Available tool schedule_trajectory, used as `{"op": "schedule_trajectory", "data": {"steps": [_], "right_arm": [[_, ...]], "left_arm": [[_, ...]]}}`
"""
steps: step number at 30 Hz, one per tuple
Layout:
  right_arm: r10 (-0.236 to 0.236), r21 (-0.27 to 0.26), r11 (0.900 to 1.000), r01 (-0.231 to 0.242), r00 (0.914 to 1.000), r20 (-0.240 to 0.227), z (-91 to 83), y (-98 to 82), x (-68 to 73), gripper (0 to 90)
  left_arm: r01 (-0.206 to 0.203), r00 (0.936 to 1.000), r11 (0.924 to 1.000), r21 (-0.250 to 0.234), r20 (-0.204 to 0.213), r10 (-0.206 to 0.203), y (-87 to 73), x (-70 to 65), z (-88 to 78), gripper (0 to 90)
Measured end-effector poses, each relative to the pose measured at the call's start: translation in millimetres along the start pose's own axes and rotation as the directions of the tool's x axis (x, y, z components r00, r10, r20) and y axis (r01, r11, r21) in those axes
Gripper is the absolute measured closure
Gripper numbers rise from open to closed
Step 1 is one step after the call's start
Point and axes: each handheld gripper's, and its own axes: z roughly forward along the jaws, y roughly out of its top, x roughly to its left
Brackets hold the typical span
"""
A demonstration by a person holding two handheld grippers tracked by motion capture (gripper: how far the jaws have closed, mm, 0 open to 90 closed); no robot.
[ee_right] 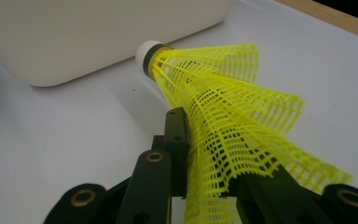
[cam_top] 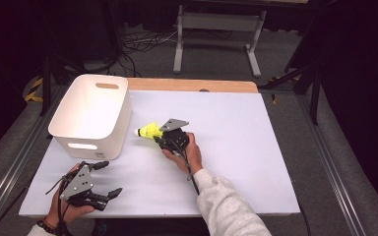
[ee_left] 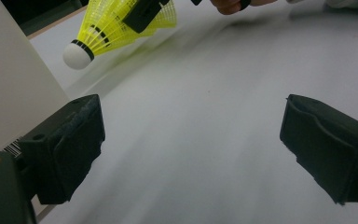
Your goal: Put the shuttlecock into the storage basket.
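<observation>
While the left gripper (cam_top: 106,183) lies low near the table's front edge with its jaws spread wide and nothing between them, its own view looks across bare white table (ee_left: 205,140) to the shuttlecock (ee_left: 107,30) hanging clear of the surface. The right gripper view adds what the high view cannot: the yellow mesh skirt (ee_right: 233,135) is crushed flat between the two black jaws, so the right gripper (cam_top: 158,138) is clamped on the shuttlecock's skirt, white cork pointing at the bin wall. From above, the shuttlecock sits just beside the white bin (cam_top: 91,113), cork nearest it, not touching. Open table stretches right of the hand (cam_top: 189,155); the wooden strip (cam_top: 192,84) marks the far edge.
</observation>
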Motion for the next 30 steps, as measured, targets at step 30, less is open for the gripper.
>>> {"op": "schedule_trajectory", "data": {"steps": [30], "right_arm": [[-0.075,-0.128,0.989,0.069,0.9962,-0.044,-83.6,-18.1,2.5,79.6]], "left_arm": [[0.001,1.0,0.9999,0.013,-0.01,-0.001,0.9,-0.4,3.2,7.7]]}}
